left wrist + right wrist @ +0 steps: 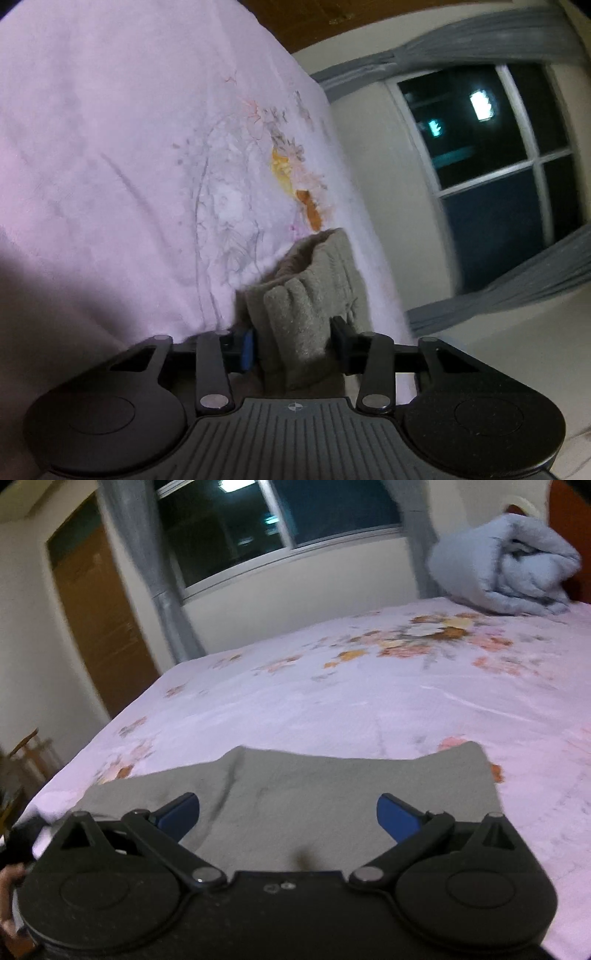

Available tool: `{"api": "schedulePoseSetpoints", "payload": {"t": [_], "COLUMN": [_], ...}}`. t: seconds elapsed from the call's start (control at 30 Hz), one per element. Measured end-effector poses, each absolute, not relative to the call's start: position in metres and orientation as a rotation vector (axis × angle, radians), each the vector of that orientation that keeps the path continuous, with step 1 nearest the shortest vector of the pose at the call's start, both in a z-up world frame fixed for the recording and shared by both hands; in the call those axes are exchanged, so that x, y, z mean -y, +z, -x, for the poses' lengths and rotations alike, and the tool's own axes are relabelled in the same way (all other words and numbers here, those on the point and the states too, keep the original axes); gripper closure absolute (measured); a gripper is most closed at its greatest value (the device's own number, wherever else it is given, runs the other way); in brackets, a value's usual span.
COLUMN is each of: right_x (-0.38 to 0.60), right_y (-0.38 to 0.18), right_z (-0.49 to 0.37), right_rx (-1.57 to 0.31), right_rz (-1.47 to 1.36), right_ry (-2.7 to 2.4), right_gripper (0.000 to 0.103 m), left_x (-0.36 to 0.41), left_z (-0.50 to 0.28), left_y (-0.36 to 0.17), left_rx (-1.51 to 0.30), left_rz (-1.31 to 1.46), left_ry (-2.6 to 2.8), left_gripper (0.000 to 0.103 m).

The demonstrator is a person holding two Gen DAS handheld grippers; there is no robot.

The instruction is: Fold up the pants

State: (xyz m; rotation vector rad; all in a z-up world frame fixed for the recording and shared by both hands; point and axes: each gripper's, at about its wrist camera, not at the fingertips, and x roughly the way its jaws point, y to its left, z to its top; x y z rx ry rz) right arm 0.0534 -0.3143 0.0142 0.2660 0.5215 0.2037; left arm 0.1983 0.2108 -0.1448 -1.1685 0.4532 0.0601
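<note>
The grey pants (pixel 295 794) lie folded flat on the pink floral bedsheet (pixel 369 709) near the bed's front edge. My right gripper (pixel 288 812) is open, its blue-padded fingers (pixel 397 818) spread just above the grey cloth. In the left wrist view my left gripper (pixel 293 341) is shut on a bunched, ribbed end of the grey pants (pixel 306 295), which stands up between the jaws over the pink bedsheet (pixel 110 147).
A rolled blue quilt (pixel 509 568) lies at the far right of the bed. A dark window (pixel 280 524) with grey curtains (pixel 147 554) is behind the bed, and a wooden door (pixel 99 616) at left. The window (pixel 491 166) also shows in the left view.
</note>
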Motion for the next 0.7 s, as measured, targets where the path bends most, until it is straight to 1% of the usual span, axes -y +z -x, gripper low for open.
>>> {"api": "schedulePoseSetpoints", "payload": {"t": [0.17, 0.27, 0.37, 0.57, 0.63, 0.7], "right_x": [0.360, 0.393, 0.417, 0.456, 0.467, 0.481], "right_y": [0.002, -0.002, -0.003, -0.007, -0.010, -0.014], "right_z": [-0.054, -0.045, -0.036, -0.020, -0.015, -0.009], "right_rx": [-0.537, -0.521, -0.500, -0.458, -0.449, -0.444], "right_rz": [-0.377, -0.493, -0.552, -0.646, -0.672, -0.707], "right_ry": [0.010, -0.047, -0.081, -0.103, -0.105, -0.107], "right_gripper": [0.006, 0.006, 0.006, 0.006, 0.006, 0.006], "left_x": [-0.206, -0.191, -0.167, -0.070, -0.022, 0.031], "left_z": [-0.200, -0.200, -0.205, -0.229, -0.236, -0.242], "left_y": [-0.126, -0.097, -0.053, 0.051, 0.072, 0.079], "left_rx": [-0.460, -0.439, -0.394, -0.305, -0.299, -0.308], "left_rz": [1.071, 0.901, 0.740, 0.388, 0.302, 0.252], "left_ry": [0.050, 0.049, 0.015, -0.190, -0.274, -0.381], "left_gripper": [0.070, 0.070, 0.070, 0.072, 0.072, 0.072]}}
